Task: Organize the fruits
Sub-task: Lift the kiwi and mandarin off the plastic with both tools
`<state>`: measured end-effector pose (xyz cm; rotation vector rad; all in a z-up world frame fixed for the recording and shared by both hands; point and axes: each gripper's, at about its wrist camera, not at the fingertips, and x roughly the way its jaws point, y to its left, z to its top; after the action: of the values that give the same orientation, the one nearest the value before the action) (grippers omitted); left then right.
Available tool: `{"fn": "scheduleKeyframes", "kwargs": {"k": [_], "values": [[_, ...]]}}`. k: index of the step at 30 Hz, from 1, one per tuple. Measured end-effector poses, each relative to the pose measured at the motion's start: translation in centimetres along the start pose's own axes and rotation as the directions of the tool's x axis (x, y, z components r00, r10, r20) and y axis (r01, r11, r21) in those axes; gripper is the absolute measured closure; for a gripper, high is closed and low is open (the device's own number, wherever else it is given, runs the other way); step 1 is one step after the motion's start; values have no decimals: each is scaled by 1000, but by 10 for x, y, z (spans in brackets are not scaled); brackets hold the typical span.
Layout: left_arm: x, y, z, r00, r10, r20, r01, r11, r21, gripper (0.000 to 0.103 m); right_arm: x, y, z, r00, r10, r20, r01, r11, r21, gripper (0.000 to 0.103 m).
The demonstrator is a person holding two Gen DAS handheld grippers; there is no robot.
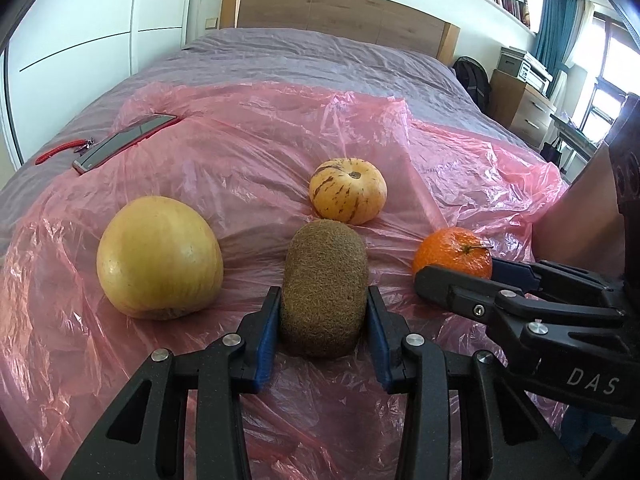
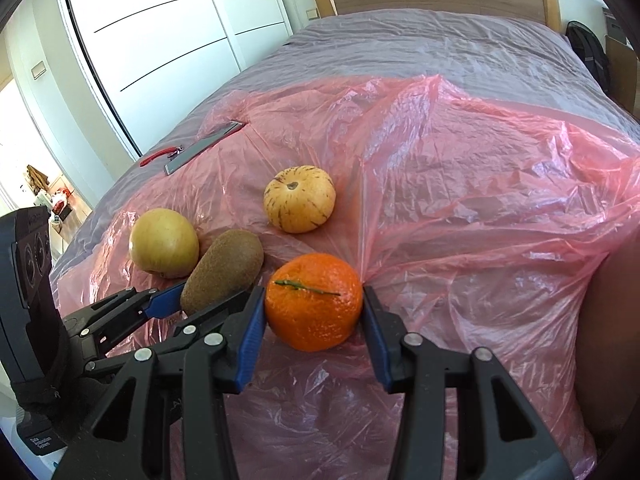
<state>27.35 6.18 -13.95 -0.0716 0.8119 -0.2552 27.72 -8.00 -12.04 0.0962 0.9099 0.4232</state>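
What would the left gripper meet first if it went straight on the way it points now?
The left gripper already holds the kiwi; beyond it, probably the striped yellow fruit.

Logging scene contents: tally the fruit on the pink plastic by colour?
Yellow, plain: 1, the apple
Yellow, striped: 1, the striped fruit
Brown: 1, the kiwi
Orange: 1, the mandarin
Total: 4
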Motion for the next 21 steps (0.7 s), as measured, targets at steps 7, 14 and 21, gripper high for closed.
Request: {"fn": "scheduleKeyframes", "kwargs": {"k": [7, 14, 21], "values": [[-2, 1, 0, 1000, 3, 7, -3, 1000, 1, 68, -6, -1, -2, 1000, 3, -9, -2, 1000, 12, 69], [-4, 0, 1, 1000, -2, 16, 2, 1000, -1, 68, -19, -6, -14, 1000, -1, -12, 1, 1000, 32, 69], [-15, -11, 3, 999, -8, 40, 7, 1000, 29, 68, -39, -7, -23, 1000, -27, -8, 27, 999, 33, 69]]}}
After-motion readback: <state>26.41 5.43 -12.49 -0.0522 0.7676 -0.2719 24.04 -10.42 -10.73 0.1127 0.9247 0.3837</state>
